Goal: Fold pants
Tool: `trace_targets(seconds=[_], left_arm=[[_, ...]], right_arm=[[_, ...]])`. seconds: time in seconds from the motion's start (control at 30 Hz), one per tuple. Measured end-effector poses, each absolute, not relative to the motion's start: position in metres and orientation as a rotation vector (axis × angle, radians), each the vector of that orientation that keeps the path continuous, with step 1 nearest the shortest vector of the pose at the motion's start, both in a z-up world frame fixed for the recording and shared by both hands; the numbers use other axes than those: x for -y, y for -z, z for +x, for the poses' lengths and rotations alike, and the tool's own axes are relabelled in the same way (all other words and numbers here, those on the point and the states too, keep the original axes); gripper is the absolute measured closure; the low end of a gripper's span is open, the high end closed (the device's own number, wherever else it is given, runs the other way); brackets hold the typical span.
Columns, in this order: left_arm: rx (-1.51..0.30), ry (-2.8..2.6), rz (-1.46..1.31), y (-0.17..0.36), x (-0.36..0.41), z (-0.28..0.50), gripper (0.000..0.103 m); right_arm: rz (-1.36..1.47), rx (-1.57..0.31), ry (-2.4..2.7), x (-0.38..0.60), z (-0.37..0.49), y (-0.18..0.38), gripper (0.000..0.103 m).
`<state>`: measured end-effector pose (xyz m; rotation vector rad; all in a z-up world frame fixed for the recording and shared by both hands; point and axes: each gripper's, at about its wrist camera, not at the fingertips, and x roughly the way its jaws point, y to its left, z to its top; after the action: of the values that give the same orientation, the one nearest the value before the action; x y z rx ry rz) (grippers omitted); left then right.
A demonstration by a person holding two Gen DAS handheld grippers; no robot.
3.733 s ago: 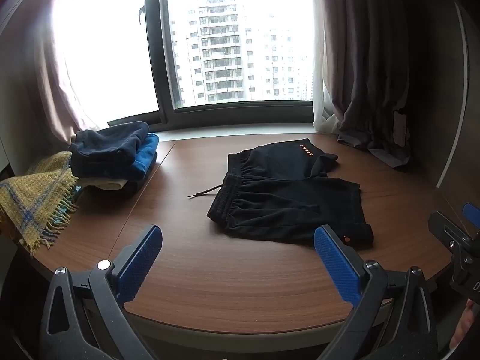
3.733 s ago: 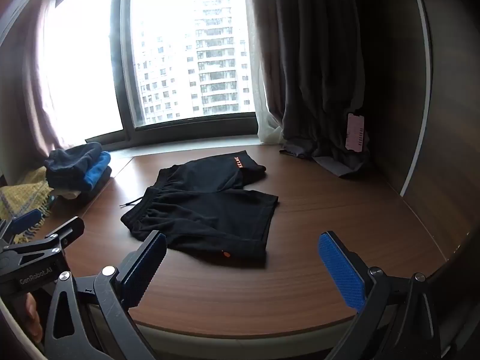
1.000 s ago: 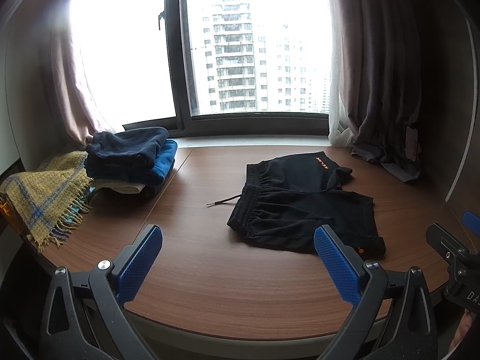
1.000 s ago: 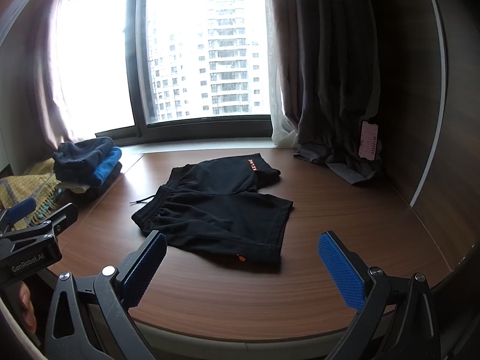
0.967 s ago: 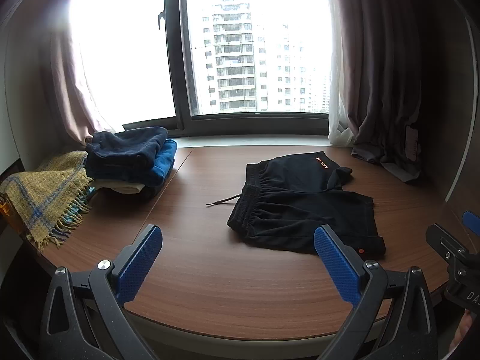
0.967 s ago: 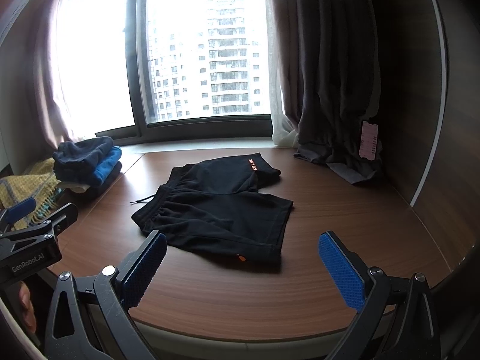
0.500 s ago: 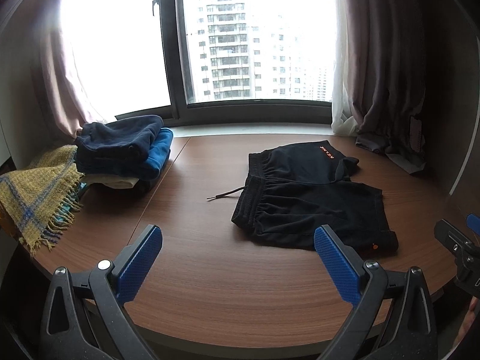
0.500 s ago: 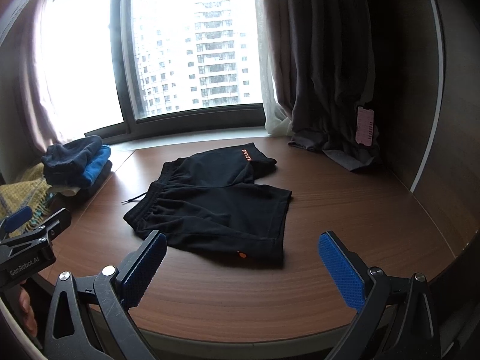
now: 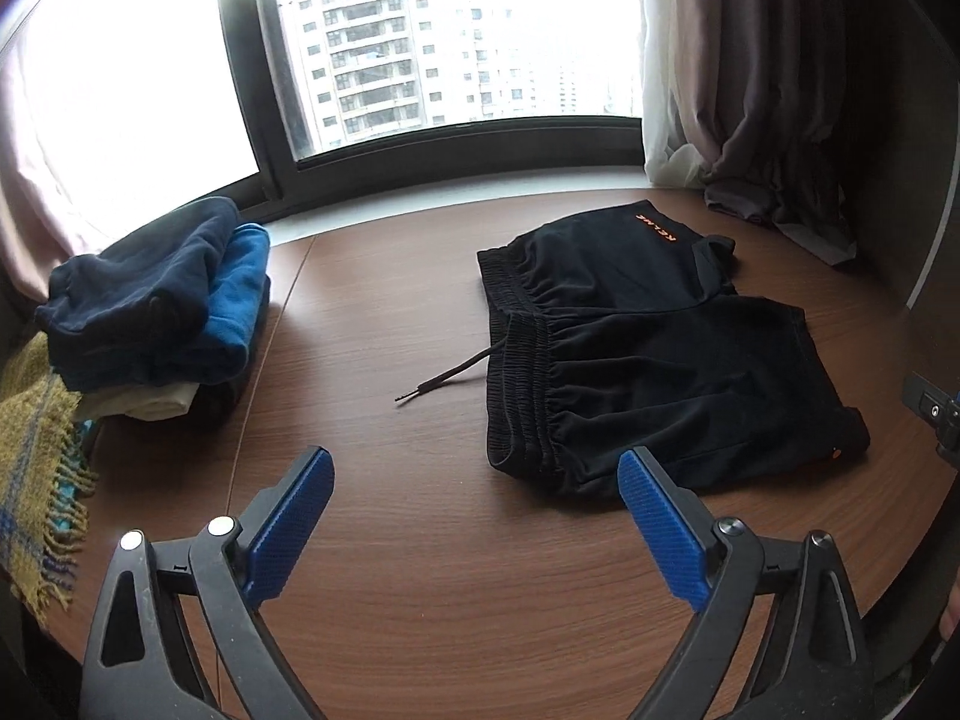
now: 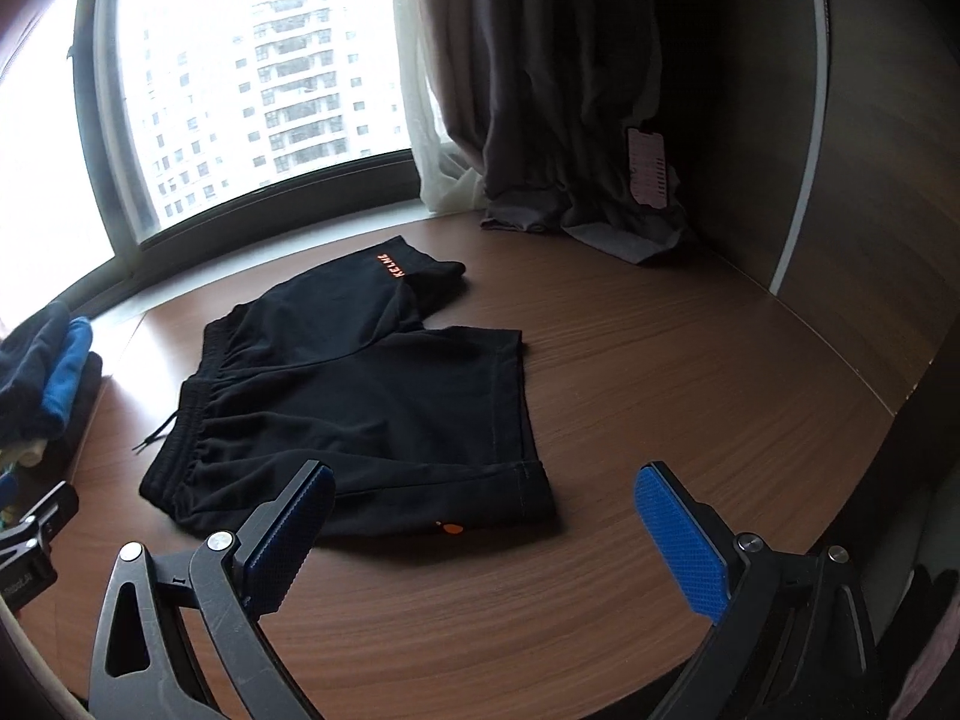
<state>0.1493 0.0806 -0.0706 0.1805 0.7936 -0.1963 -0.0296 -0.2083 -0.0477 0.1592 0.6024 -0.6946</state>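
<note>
In the left wrist view, the left gripper (image 9: 474, 516) hangs over bare wood at the near part of the table (image 9: 372, 312); its jaws stand wide and are closing slightly, with nothing between the blue pads (image 9: 288, 531). The black shorts (image 9: 648, 360) lie flat on the table ahead and to the right of the gripper, apart from it, with the gathered waistband turned to the left and the legs pointing right. One leg lies toward the window, marked with orange lettering (image 9: 657, 227), and the other lies nearer, with a small orange dot (image 9: 835, 452) at its hem. A drawstring (image 9: 447, 375) trails out of the waistband onto the wood. At the left edge of the table sits a stack of folded clothes (image 9: 156, 306), dark blue on top of bright blue, with a yellow fringed blanket (image 9: 36, 468) just beside it. A grey curtain (image 9: 774, 90) hangs at the right of the window (image 9: 450, 30), its hem resting on the table. A part of the right gripper (image 9: 936, 420) shows at the right edge. In the right wrist view, the right gripper (image 10: 483, 531) is held wide apart and empty above the near edge of the table (image 10: 690, 360). Its left pad (image 10: 288, 540) overlaps the near leg of the shorts (image 10: 360, 384) in the picture, though whether it touches the cloth cannot be told. The right pad is over bare wood. The folded stack (image 10: 42, 378) sits at the far left, and the curtain (image 10: 570, 90) with a pink tag (image 10: 651, 174) hangs behind.
</note>
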Motion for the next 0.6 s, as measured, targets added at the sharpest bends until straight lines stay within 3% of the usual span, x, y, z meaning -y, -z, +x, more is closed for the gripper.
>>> trace_targets(seconds=[0.13,0.37,0.6], left_arm=[[-0.838,0.293,0.196,0.085,-0.076,0.171,0.020],[-0.930,0.403,0.213,0.113,-0.066,0.202,0.053],[-1.014,0.432,0.217,0.137,-0.065,0.218,0.065]], right_arm=[[0.174,-0.617,0.764,0.216,-0.019,0.054,0.002],[0.175,-0.667,0.811,0.230,-0.004,0.068,0.004],[0.180,-0.692,0.806,0.236,0.013,0.081,0.005]])
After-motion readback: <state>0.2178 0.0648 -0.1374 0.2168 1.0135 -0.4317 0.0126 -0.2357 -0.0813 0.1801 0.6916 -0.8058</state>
